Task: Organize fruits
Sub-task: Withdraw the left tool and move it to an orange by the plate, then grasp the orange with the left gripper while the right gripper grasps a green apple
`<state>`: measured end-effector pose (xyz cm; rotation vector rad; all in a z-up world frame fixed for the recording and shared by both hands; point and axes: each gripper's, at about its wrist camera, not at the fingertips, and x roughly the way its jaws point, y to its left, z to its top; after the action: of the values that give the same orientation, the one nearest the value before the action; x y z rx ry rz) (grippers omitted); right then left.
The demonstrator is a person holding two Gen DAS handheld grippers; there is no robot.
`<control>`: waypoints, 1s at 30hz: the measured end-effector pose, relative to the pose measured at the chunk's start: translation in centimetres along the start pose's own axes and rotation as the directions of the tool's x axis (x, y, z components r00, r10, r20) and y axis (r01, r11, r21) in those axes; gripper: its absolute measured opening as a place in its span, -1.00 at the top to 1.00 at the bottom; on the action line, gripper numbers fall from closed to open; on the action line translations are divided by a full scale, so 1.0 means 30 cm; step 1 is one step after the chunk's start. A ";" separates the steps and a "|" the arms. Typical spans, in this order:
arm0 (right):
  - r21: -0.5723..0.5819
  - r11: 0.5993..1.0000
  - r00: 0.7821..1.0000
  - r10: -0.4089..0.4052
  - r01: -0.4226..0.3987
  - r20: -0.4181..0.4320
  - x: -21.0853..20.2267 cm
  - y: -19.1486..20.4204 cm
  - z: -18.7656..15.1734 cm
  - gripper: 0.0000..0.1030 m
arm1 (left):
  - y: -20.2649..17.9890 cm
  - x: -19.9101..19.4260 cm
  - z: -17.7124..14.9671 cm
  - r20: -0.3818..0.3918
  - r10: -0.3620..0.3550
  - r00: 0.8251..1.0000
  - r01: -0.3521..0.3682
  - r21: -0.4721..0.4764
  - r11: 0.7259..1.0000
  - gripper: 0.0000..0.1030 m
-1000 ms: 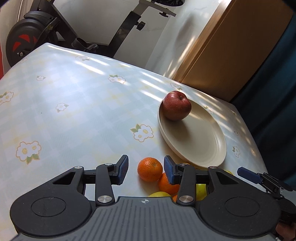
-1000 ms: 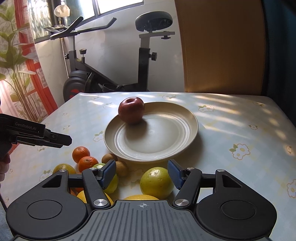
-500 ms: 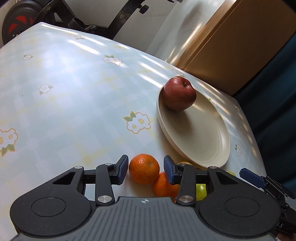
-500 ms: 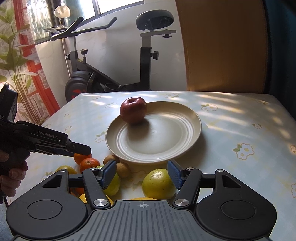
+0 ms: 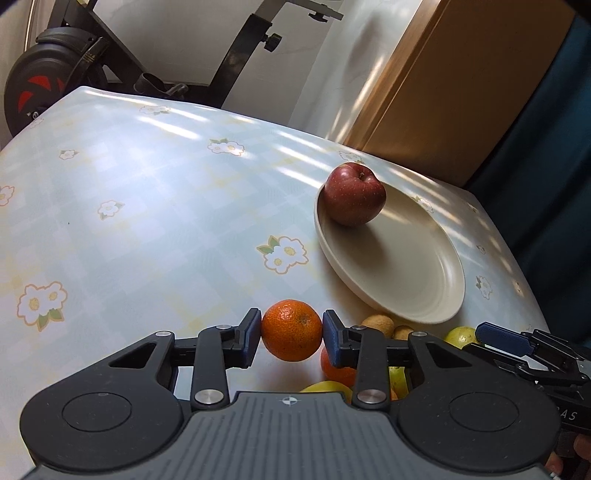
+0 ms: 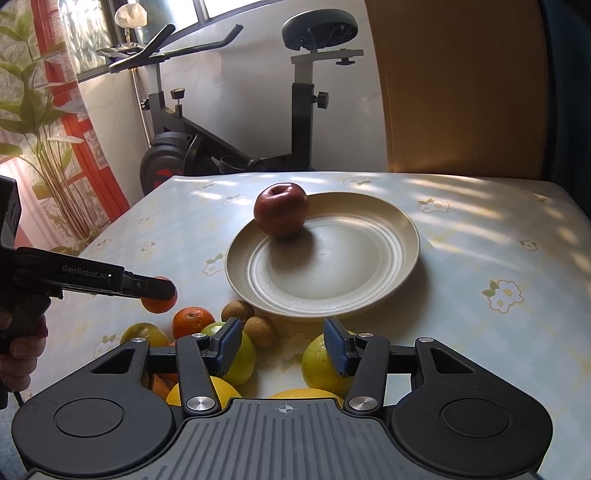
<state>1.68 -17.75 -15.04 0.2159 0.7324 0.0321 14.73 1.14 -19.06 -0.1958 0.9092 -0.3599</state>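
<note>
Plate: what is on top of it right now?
Only a red apple sits on the plate, near its far left rim. The patch under the apple is covered; everything else visible is bare.

— What is seen on the plate [image 6: 388,236]?
— A red apple [image 6: 280,214] is set near its far left rim.
— And the grippers?
— An orange [image 6: 160,301] is clamped by the left gripper [image 6: 162,290]; the right gripper [image 6: 282,345] is closing, with nothing pressed between its pads.

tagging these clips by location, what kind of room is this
Most likely a room in a home: a table under a flowered cloth with a plate and fruit, an exercise bike beside it, and a window behind.
</note>
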 end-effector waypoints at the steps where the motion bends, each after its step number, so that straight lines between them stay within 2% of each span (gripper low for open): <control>1: -0.004 1.000 1.000 0.003 -0.003 -0.001 0.000 0.006 0.001 0.13 | 0.003 -0.011 -0.001 0.008 -0.001 1.000 0.001 -0.003 1.000 0.26; 13: -0.060 0.997 0.998 0.033 -0.037 -0.057 0.024 0.076 0.010 0.13 | 0.019 -0.110 -0.019 0.081 0.030 0.996 -0.030 0.007 1.000 0.26; 30: -0.082 0.993 0.985 0.067 -0.081 -0.160 0.096 0.115 0.012 0.13 | 0.026 -0.128 -0.029 0.092 0.029 0.995 -0.029 -0.001 1.000 0.26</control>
<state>4.23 -14.13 -15.96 0.1576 0.8775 0.1537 12.06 3.32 -17.02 -0.1975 0.8204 -0.3215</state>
